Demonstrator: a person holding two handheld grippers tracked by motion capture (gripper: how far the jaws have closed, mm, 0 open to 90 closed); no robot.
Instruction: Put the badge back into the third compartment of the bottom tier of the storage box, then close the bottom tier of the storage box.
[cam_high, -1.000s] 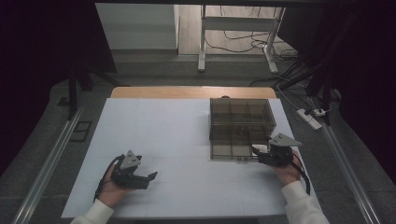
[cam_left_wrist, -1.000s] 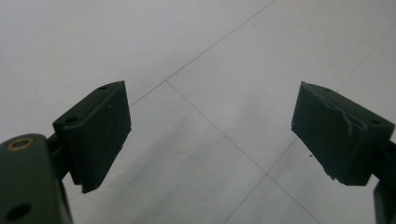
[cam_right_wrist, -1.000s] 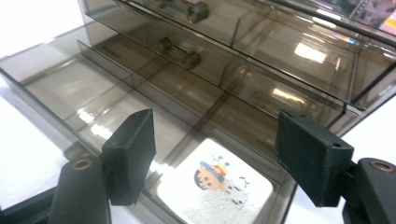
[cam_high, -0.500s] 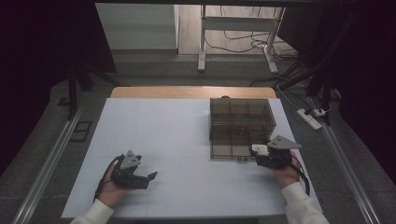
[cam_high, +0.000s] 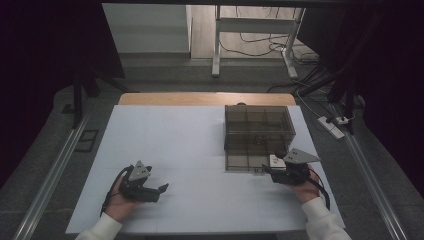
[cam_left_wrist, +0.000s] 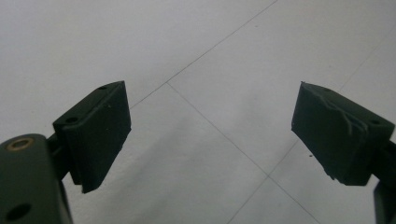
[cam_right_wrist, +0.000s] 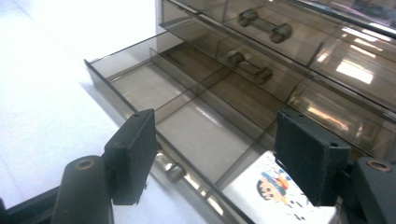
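Note:
A smoky clear drawer box (cam_high: 259, 122) stands right of the table's middle. Its bottom drawer (cam_high: 248, 159) is pulled out toward me; in the right gripper view the drawer (cam_right_wrist: 154, 88) shows bare compartments. A small white item with a cartoon print (cam_right_wrist: 275, 192) lies in the drawer's end compartment, also visible in the high view as a white item (cam_high: 276, 160). My right gripper (cam_high: 269, 171) hovers at the drawer's front, jaws open (cam_right_wrist: 217, 149) with nothing held; the drawer's handle (cam_right_wrist: 175, 171) is just below them. My left gripper (cam_high: 161, 189) rests at the near left, open (cam_left_wrist: 210, 126) over bare table.
The white table (cam_high: 175, 135) has wide free room left of the box. The upper drawers are closed, with dumbbell-shaped handles (cam_right_wrist: 265, 25). A wooden strip (cam_high: 170, 98) runs along the far edge. Beyond it are floor cables and a power strip (cam_high: 332, 125).
My right gripper has edged slightly left and toward the near edge, along the drawer's front. The drawer, the box and the left gripper have stayed in place.

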